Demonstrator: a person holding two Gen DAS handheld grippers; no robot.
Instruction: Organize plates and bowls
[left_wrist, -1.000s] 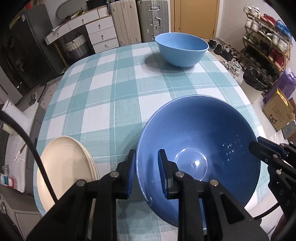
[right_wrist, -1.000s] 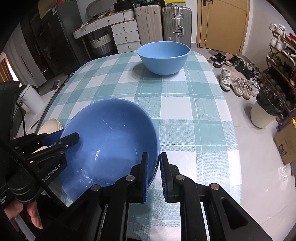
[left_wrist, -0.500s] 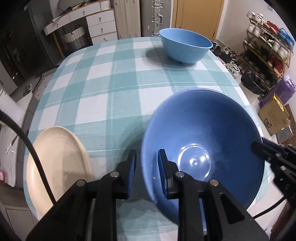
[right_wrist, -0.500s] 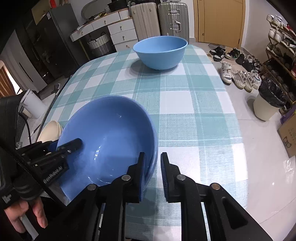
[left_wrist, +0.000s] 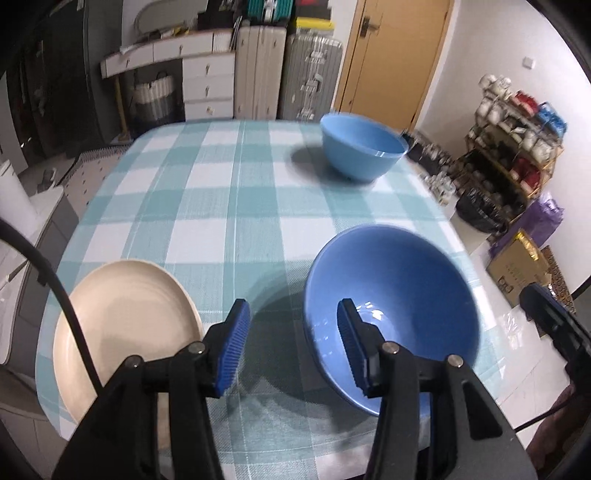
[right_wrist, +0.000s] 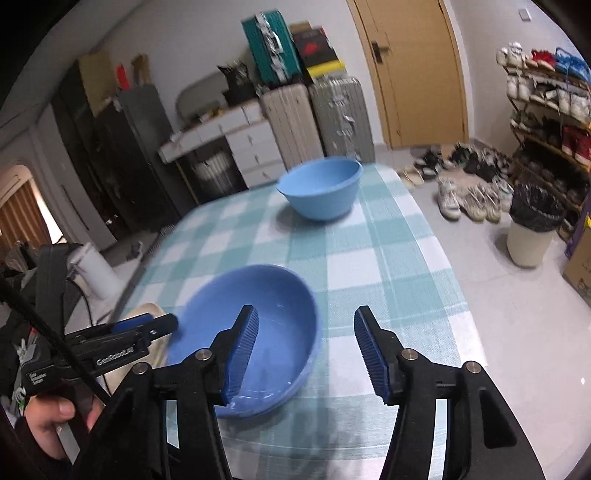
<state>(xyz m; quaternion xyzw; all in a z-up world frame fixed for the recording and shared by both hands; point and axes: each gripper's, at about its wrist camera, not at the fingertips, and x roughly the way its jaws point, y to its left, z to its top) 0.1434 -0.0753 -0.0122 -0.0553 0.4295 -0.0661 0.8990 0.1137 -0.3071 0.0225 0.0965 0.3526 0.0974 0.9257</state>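
A dark blue bowl (left_wrist: 406, 295) rests on the checked tablecloth near the front edge; it also shows in the right wrist view (right_wrist: 273, 325). My left gripper (left_wrist: 291, 345) is open, its jaws astride the bowl's left rim without holding it. My right gripper (right_wrist: 306, 350) is open, astride the bowl's right rim. A light blue bowl (left_wrist: 364, 146) stands at the table's far right, also in the right wrist view (right_wrist: 319, 188). A cream plate (left_wrist: 125, 325) lies at the front left.
The table (left_wrist: 229, 199) has a teal and white checked cloth. Suitcases (left_wrist: 291, 74) and white drawers stand beyond it. A shoe rack (left_wrist: 517, 147), shoes and a bin (right_wrist: 532, 229) are on the floor to the right.
Both grippers have opened and let go of the dark blue bowl's rim. The bowl now sits on the table, and both grippers have pulled back and up.
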